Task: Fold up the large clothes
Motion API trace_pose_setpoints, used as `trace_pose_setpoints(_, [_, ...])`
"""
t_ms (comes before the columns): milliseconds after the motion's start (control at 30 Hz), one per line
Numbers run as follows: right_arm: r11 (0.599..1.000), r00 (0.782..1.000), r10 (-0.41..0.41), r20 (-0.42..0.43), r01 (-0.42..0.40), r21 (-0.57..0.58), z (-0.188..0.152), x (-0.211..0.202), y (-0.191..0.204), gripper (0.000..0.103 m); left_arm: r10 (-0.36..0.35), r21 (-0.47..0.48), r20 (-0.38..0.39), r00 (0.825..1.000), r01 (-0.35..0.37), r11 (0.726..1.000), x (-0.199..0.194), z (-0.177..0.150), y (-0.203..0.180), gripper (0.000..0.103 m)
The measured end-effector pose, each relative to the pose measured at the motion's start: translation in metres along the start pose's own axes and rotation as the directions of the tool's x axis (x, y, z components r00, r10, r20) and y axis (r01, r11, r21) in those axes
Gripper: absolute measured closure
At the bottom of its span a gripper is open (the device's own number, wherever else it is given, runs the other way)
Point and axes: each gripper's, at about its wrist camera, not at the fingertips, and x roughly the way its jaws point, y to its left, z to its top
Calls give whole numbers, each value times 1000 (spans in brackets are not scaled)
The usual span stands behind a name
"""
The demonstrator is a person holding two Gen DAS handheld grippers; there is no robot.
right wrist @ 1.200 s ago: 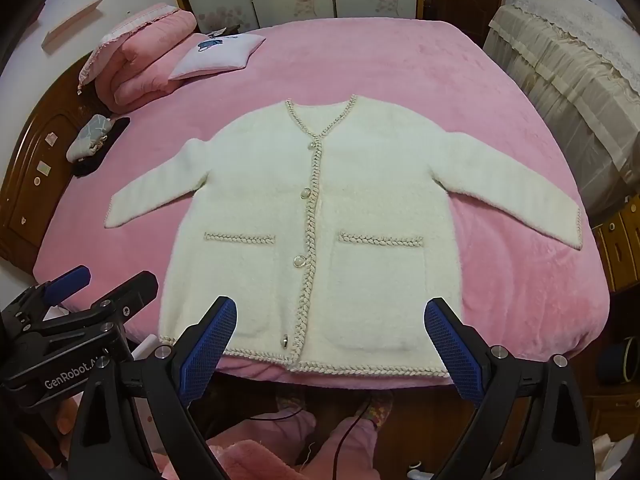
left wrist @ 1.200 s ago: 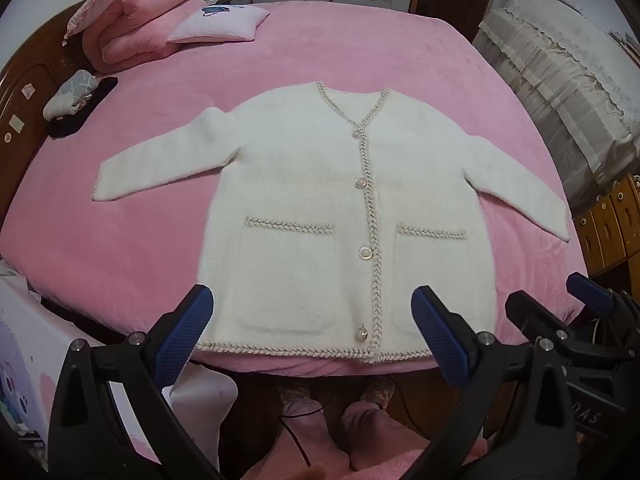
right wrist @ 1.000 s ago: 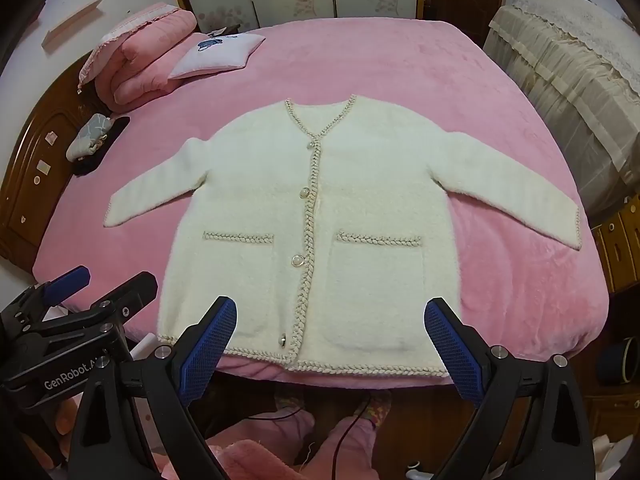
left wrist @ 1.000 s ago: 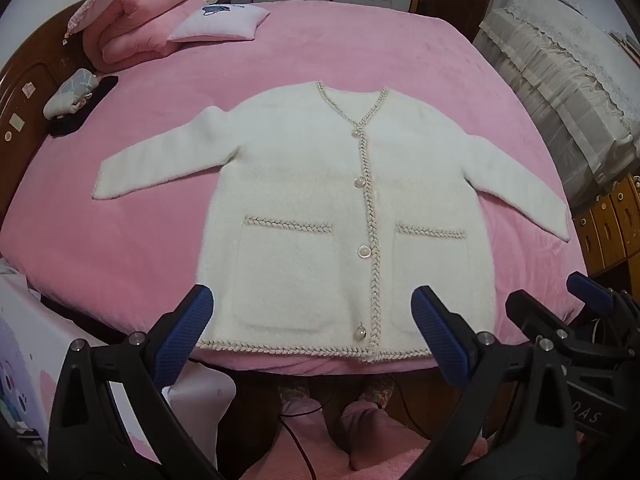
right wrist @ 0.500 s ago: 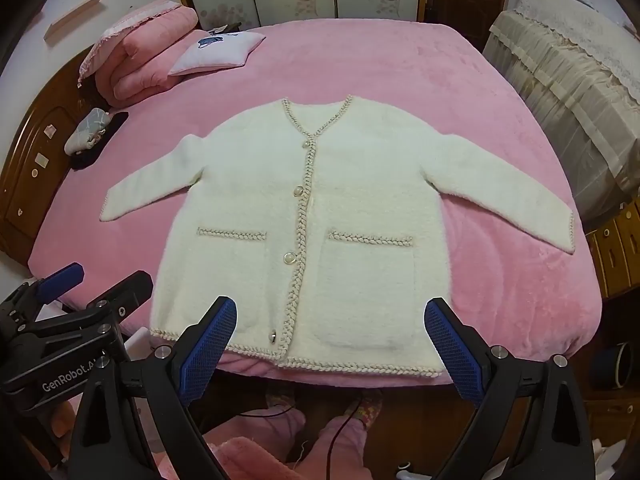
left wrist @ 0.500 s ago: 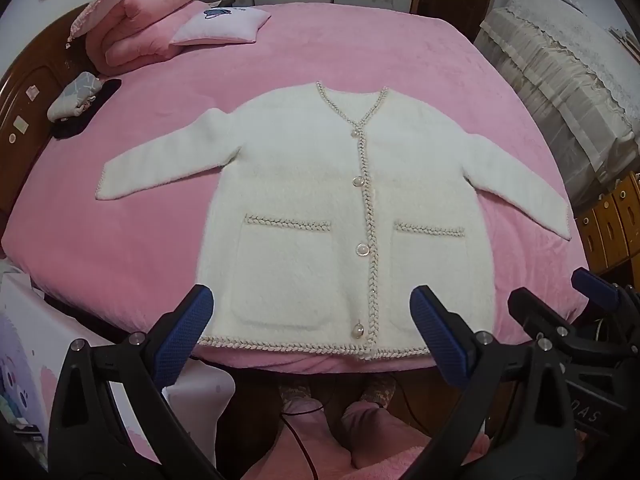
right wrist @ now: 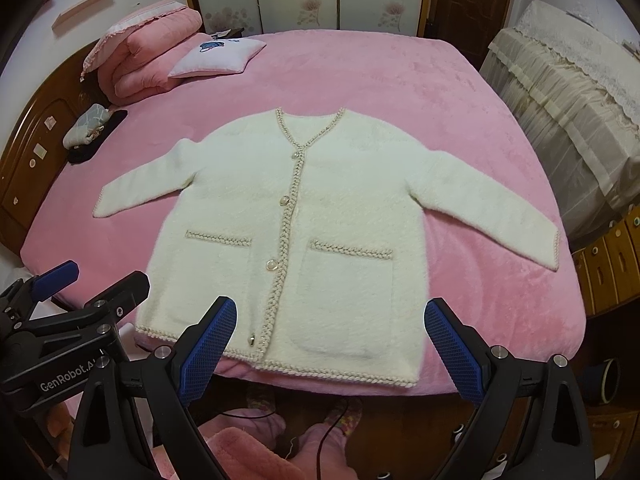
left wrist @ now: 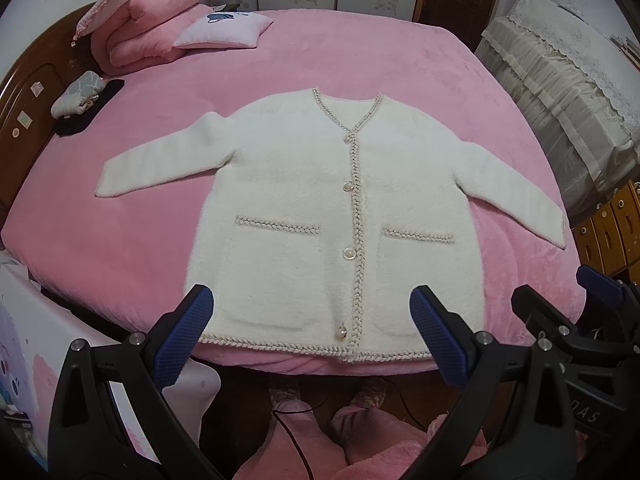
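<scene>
A cream fluffy cardigan (left wrist: 320, 200) with braided trim, pearl buttons and two front pockets lies flat and face up on the pink bed (left wrist: 360, 60), sleeves spread out to both sides, hem at the near edge. It also shows in the right wrist view (right wrist: 320, 216). My left gripper (left wrist: 312, 328) is open and empty, held above the hem near the bed's front edge. My right gripper (right wrist: 330, 340) is open and empty, also held over the hem. The right gripper also shows at the right of the left wrist view (left wrist: 560, 312); the left gripper at the left of the right wrist view (right wrist: 92, 292).
Folded pink quilts (left wrist: 152, 16) and a white cushion (left wrist: 224, 28) lie at the bed's far left. A small bundle on a dark cloth (left wrist: 80, 100) sits by the wooden headboard (left wrist: 24, 112). A draped cream cover (left wrist: 560, 80) and wooden drawers (left wrist: 612, 224) stand right.
Both grippers have drifted a little forward towards the bed, so the cardigan's hem sits slightly nearer. Both stay open.
</scene>
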Motion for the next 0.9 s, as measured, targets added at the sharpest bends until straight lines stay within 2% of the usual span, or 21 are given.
trace_pose_setpoints(533, [998, 1000, 14, 6, -14, -64, 0, -8, -20, 7, 27, -80, 8, 1000, -26, 996, -8, -17, -26, 6])
trace_pose_setpoints(900, [993, 999, 25, -34, -29, -117, -1, 9, -28, 7, 25, -167, -41, 999, -31, 985, 2, -29, -24, 6])
